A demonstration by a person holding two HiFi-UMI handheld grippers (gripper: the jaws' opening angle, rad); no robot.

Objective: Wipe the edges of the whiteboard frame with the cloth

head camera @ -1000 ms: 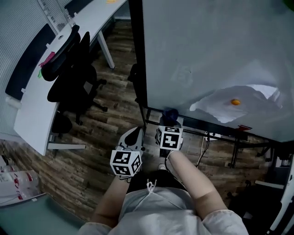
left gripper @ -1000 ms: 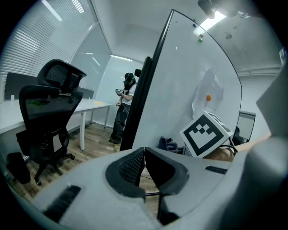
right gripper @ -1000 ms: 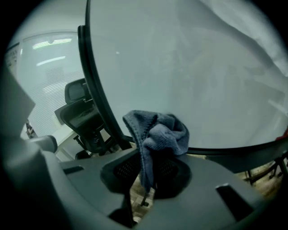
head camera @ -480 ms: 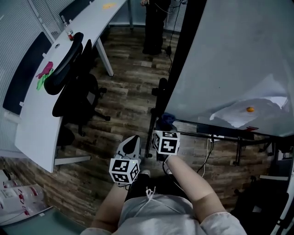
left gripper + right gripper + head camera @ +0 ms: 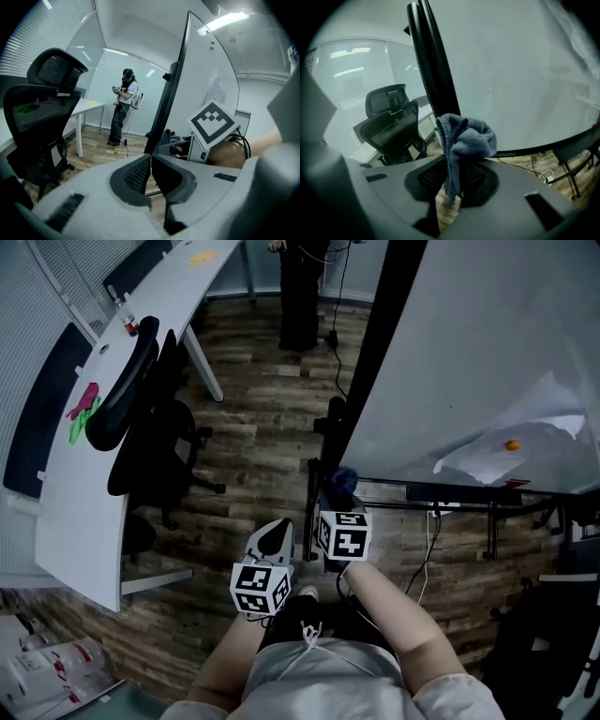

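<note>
The whiteboard [image 5: 487, 343] stands on the right of the head view, its black frame edge [image 5: 380, 324] running down to the lower left corner. My right gripper [image 5: 337, 498] is shut on a blue-grey cloth [image 5: 465, 138], bunched between its jaws and held right by the frame's lower left corner [image 5: 436, 89]. Whether the cloth touches the frame I cannot tell. In the head view the cloth [image 5: 341, 480] shows just above the marker cube. My left gripper [image 5: 151, 161] hangs beside it with jaws shut and nothing in them; it sits lower left in the head view [image 5: 272, 545].
A black office chair [image 5: 150, 427] stands to the left by a long white desk [image 5: 103, 399]. A person [image 5: 302, 287] stands at the far end of the room. The board's stand bars and cables [image 5: 441, 512] lie under its lower edge. Wooden floor lies between.
The view has swung left and further from the board. Both grippers have kept their spot by the frame's lower left corner, the cloth still in the right one.
</note>
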